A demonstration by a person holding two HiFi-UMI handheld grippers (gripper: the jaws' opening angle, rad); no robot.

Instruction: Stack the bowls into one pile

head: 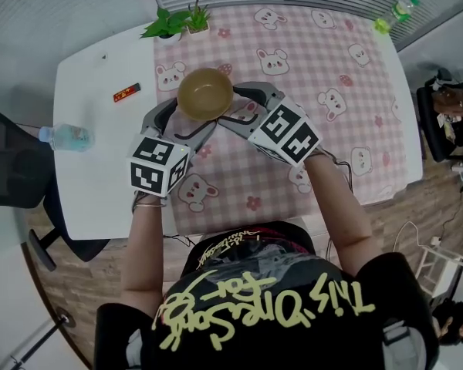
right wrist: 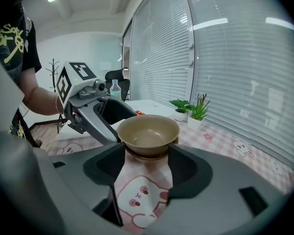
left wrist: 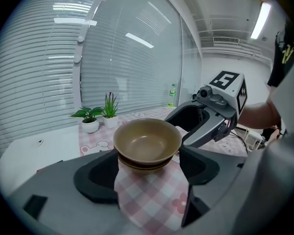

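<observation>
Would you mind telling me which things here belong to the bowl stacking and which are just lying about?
Job in hand:
stacked bowls
left claw, open
right claw, open

Lying about:
potted plants
clear water bottle
green-labelled bottle
small red item
checked cloth

You are looking at a pile of bowls (head: 204,92) sitting upright on the pink checked cloth (head: 309,68) over the tabletop (head: 92,183), toward the far side near the cloth's left edge. The top bowl (left wrist: 148,138) is a plain matte tan, round and deep, its mouth opening straight up and its inside holding nothing. It is nesting squarely in a lower bowl (left wrist: 143,165) of the same colour, which is showing only as a rim beneath. Whether a third is hiding underneath, you cannot quite tell.
</observation>
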